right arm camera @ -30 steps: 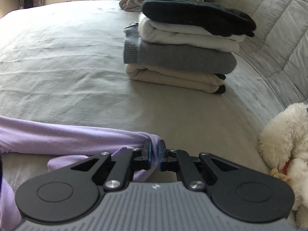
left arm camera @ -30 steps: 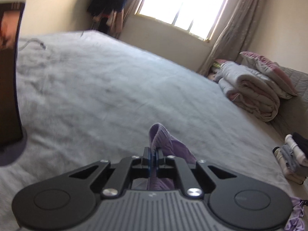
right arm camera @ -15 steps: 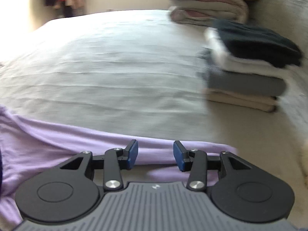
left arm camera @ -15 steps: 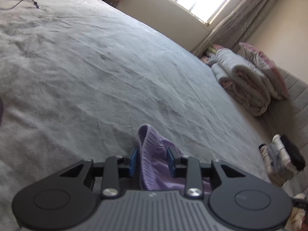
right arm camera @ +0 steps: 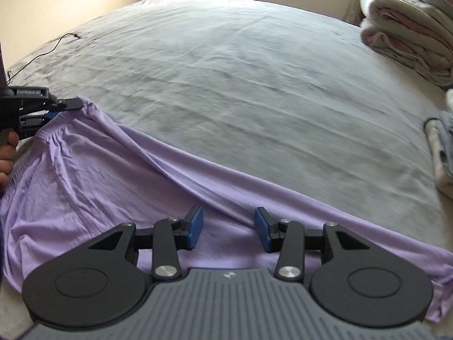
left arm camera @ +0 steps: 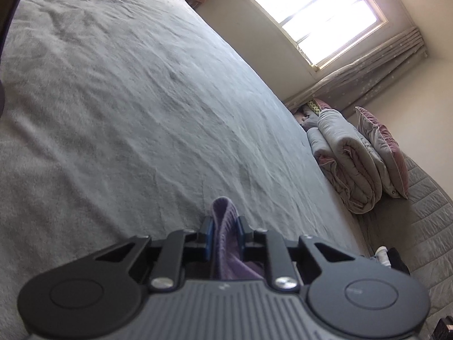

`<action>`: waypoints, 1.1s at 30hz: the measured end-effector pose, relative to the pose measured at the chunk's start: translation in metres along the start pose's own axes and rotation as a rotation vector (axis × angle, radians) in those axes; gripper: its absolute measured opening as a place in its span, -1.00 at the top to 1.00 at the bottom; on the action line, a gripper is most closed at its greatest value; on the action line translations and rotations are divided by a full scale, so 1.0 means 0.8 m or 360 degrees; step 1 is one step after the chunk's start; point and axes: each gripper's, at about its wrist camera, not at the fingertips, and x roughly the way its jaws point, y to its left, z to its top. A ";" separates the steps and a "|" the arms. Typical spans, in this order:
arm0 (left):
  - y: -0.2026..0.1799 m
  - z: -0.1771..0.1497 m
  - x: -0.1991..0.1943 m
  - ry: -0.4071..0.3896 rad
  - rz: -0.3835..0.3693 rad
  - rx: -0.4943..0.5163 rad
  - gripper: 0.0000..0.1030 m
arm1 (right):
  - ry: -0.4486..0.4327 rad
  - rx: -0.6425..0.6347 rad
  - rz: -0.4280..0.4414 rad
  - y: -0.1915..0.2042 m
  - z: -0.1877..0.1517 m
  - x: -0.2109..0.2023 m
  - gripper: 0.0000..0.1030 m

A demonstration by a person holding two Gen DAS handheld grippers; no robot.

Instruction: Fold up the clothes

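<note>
A lilac garment [right arm camera: 119,187] lies spread across the near part of the grey bed [right arm camera: 240,85]. My right gripper [right arm camera: 228,229] is open and empty, hovering just over the garment's middle. My left gripper [left arm camera: 224,231] has its jaws partly apart, with the garment's ribbed waistband [left arm camera: 223,221] bunched between its blue pads; it also shows in the right wrist view [right arm camera: 61,107] at the garment's far left corner.
A rolled quilt and pillows [left arm camera: 351,158] sit at the bed's far right, also seen in the right wrist view [right arm camera: 407,45]. A stack of folded clothes [right arm camera: 441,153] is at the right edge. A black cable [right arm camera: 45,53] lies on the far left of the bed.
My right gripper opened, let go of the garment and swung left over its middle. My left gripper's jaws loosened around the waistband, then narrowed again.
</note>
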 end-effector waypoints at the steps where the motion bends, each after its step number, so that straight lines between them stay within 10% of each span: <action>1: 0.000 0.000 0.001 -0.0001 0.0003 -0.0002 0.69 | -0.0007 -0.0022 -0.0027 0.004 0.002 0.003 0.13; 13: -0.006 0.004 0.006 -0.0005 0.0023 -0.0004 0.77 | -0.0011 -0.0160 -0.0151 0.023 -0.002 0.006 0.31; 19: -0.007 0.006 0.005 -0.0009 0.0036 0.0003 0.82 | -0.0063 -0.0087 -0.0287 0.018 0.008 0.009 0.98; 33: -0.040 0.015 -0.014 -0.0237 0.0126 0.0311 0.90 | -0.0244 -0.0129 -0.0572 0.004 0.075 0.046 1.00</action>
